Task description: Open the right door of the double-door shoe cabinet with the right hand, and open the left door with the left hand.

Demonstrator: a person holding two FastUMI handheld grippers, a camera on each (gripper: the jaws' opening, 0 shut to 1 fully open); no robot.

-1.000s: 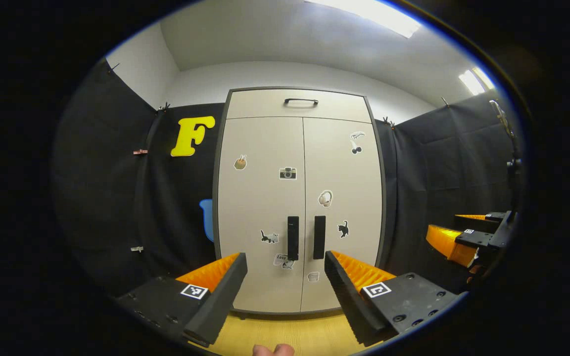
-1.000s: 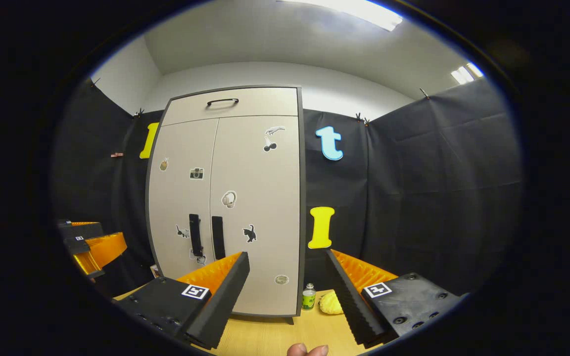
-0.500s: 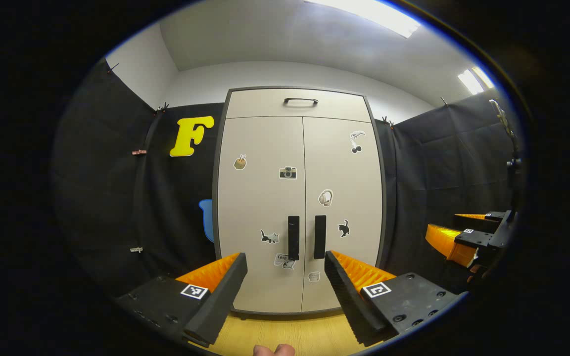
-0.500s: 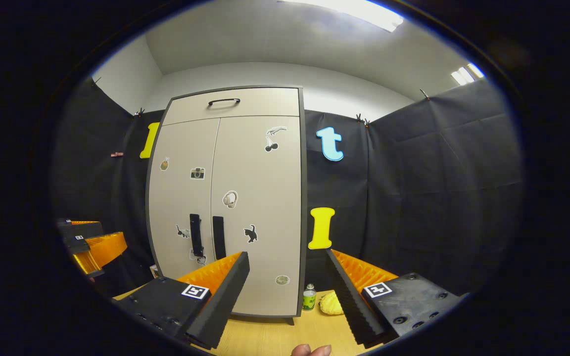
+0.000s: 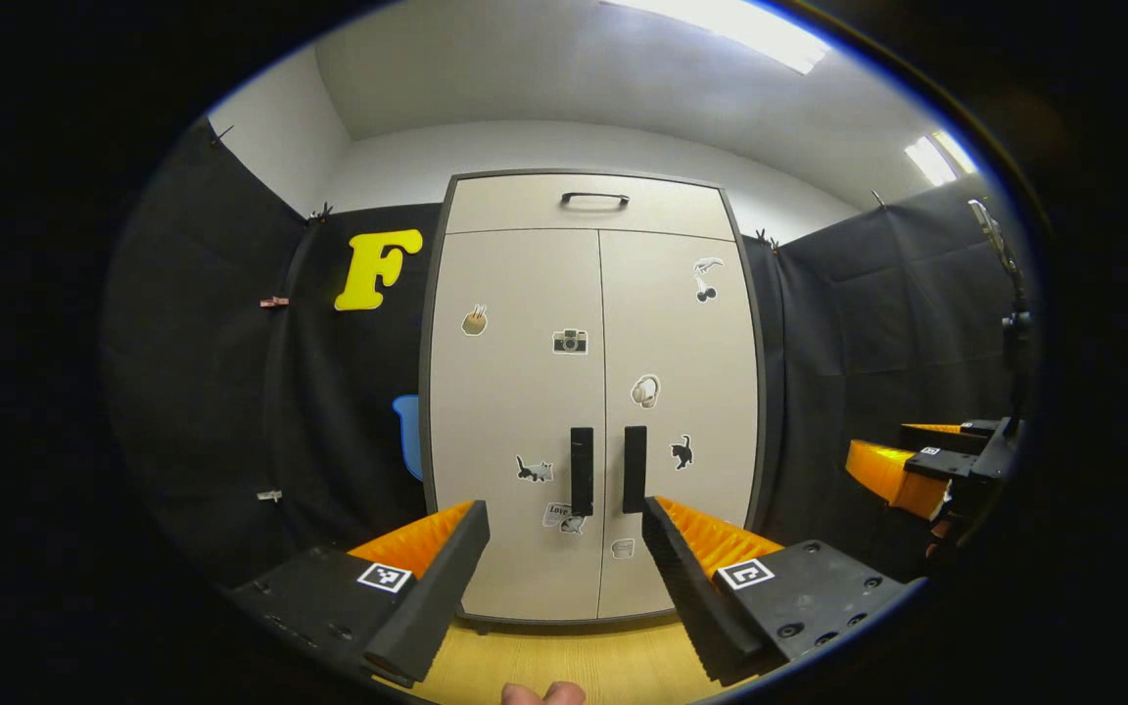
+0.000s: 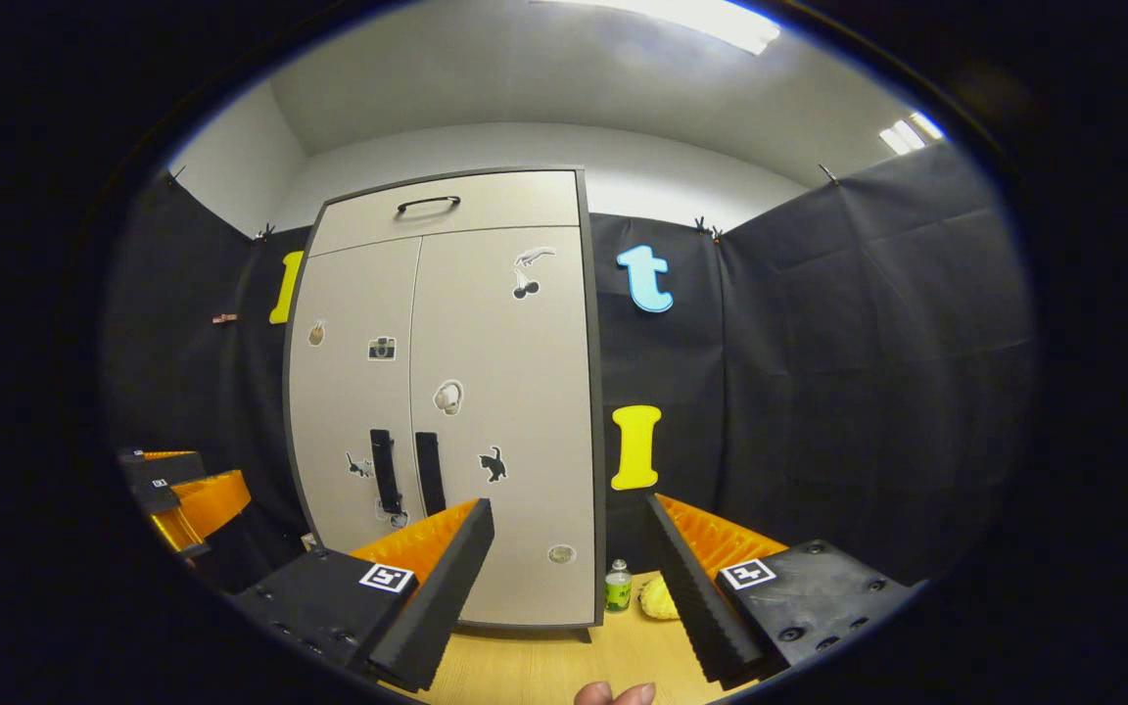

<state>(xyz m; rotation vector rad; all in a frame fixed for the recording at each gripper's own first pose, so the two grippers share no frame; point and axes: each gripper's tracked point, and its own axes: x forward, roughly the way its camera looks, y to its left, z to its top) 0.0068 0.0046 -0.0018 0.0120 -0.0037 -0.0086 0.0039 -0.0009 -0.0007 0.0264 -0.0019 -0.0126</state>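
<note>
Both tools, left tool (image 5: pixel 564 548) and right tool (image 6: pixel 569 548), are hanging wide before shut shoe cabinet (image 5: pixel 525 392), readying for handles (image 5: pixel 581 470).

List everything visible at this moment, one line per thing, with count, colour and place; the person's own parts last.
Beige double-door shoe cabinet: 1, dark-framed, against the back wall, both doors closed.
Black vertical door handles: 2, either side of the centre seam.
Black top drawer handle: 1, on the upper panel.
Small stickers: several, scattered on both doors.
Green-labelled bottle: 1, on the floor right of the cabinet.
Yellow object: 1, beside the bottle.
Light wooden floor: 1.
Left gripper: open, facing the handles.
Right gripper: open, off to the cabinet's right.
Fingertips: bottom edge.
</note>
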